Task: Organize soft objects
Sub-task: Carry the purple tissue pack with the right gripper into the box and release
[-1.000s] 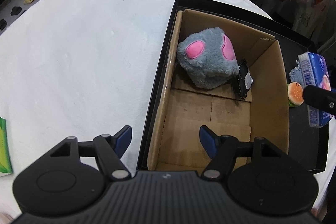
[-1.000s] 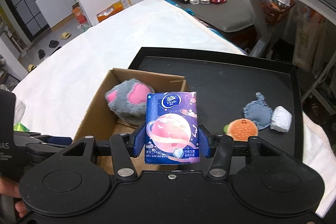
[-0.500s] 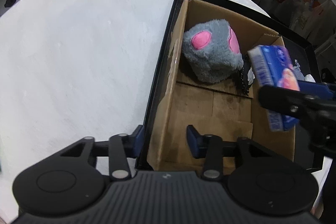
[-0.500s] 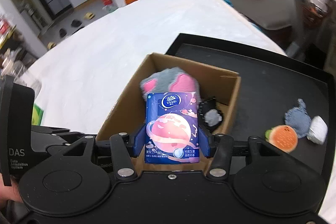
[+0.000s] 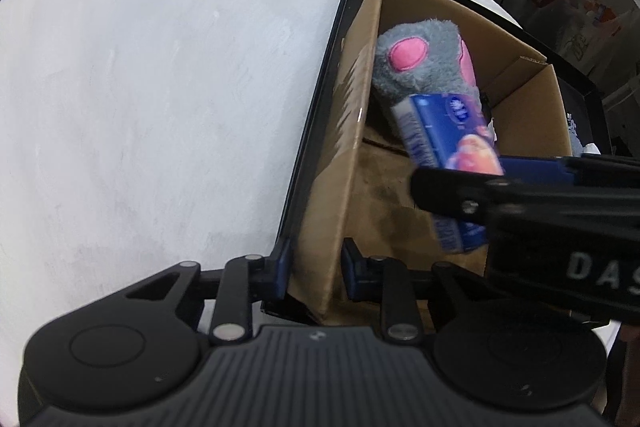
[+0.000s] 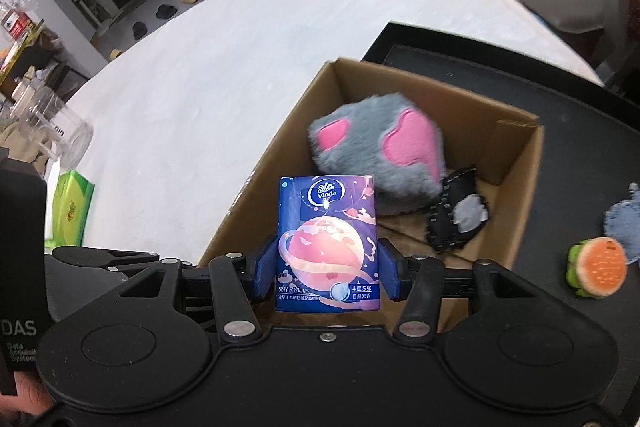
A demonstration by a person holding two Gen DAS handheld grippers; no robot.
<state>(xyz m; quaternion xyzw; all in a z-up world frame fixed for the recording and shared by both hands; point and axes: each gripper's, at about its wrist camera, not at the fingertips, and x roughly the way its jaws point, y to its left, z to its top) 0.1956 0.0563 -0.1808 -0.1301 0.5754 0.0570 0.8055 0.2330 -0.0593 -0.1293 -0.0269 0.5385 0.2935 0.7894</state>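
The right gripper [image 6: 327,273] is clamped on a tissue pack [image 6: 327,245], its blue pads pressing the two narrow sides low down, and holds it upright above the near end of the cardboard box [image 6: 516,227]. The pack looks light and squashy under a slick plastic wrap, so a side grip near the middle, as here, should suit it; squeezing harder would only dent it. Inside the box, at about 1 o'clock from the pack, sits a grey plush cube [image 6: 376,151] with a small black item [image 6: 456,215] beside it. The left gripper [image 5: 314,269] straddles the box's near left wall [image 5: 340,187]; whether its pads actually pinch the wall I cannot tell. A burger toy [image 6: 598,267] lies at 3 o'clock on the black tray [image 6: 580,131].
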